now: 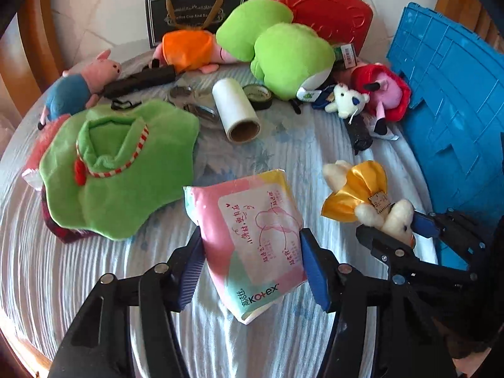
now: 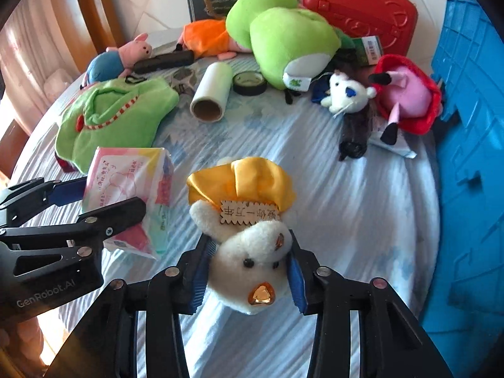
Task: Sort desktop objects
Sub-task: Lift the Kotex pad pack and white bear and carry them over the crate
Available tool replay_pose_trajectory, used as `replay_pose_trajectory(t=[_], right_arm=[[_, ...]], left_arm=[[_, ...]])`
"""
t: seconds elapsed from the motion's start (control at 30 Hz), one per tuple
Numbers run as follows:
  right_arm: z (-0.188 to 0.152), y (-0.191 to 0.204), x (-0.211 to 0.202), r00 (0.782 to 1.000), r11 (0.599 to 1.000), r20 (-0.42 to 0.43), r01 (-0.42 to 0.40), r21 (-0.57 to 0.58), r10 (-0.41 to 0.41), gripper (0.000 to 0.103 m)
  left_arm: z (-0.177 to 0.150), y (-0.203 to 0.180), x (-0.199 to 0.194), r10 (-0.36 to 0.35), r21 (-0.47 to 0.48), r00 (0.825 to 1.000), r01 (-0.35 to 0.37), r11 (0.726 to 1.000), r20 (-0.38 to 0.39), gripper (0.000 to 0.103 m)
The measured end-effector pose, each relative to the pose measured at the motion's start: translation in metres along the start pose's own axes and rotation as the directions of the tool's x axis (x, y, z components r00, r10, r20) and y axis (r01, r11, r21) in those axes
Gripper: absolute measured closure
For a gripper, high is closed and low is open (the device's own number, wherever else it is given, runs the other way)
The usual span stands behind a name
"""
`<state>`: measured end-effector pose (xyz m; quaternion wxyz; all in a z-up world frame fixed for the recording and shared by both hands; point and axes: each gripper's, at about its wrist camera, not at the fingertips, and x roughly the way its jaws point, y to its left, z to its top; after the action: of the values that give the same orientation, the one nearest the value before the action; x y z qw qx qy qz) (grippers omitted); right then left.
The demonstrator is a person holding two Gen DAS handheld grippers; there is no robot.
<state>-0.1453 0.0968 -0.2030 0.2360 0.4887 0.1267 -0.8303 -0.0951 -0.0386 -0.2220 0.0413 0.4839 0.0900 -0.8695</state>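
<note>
A pink and pastel Kotex pack (image 1: 252, 217) sits tilted between the blue pads of my left gripper (image 1: 253, 255), which is shut on its two sides. It looks lifted slightly off the striped cloth. In the right wrist view the same pack (image 2: 126, 176) is at the left, in the left gripper (image 2: 104, 195). My right gripper (image 2: 249, 261) is shut on the head of a white plush bear (image 2: 252, 245) in a yellow satin wrap with a small wooden tag. From the left wrist view that bear (image 1: 356, 189) and the right gripper (image 1: 393, 230) are at the lower right.
A blue plastic crate (image 1: 450, 94) stands along the right edge. At the back are a red case (image 1: 324, 3), a big green plush (image 1: 283, 50), a white roll (image 1: 236, 107), a tape roll (image 1: 258, 96) and small plush toys (image 1: 345, 100). A green cloth piece (image 1: 119, 170) lies left.
</note>
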Motion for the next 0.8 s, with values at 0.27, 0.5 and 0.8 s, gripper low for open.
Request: replay_pose_trajectory(t=[0.27, 0.5, 0.8], right_arm=[[0.032, -0.01, -0.098, 0.968, 0.995, 0.235, 0.077, 0.068, -0.091, 0.061], [0.043, -0.02, -0.198, 0.874, 0.968, 0.426, 0.169, 0.183, -0.233, 0.061], [0.0, -0.095, -0.311, 0.695, 0.817, 0.454, 0.36, 0.451, -0.557, 0.061]], left_arm=[[0.047, -0.025, -0.081, -0.024, 0.113, 0.972, -0.003, 0.994, 0.234, 0.046], [0.078, -0.083, -0.147, -0.161, 0.273, 0.911, 0.056, 0.96, 0.38, 0.046], [0.098, -0.215, -0.193, -0.414, 0.507, 0.821, 0.181, 0.842, 0.393, 0.046]])
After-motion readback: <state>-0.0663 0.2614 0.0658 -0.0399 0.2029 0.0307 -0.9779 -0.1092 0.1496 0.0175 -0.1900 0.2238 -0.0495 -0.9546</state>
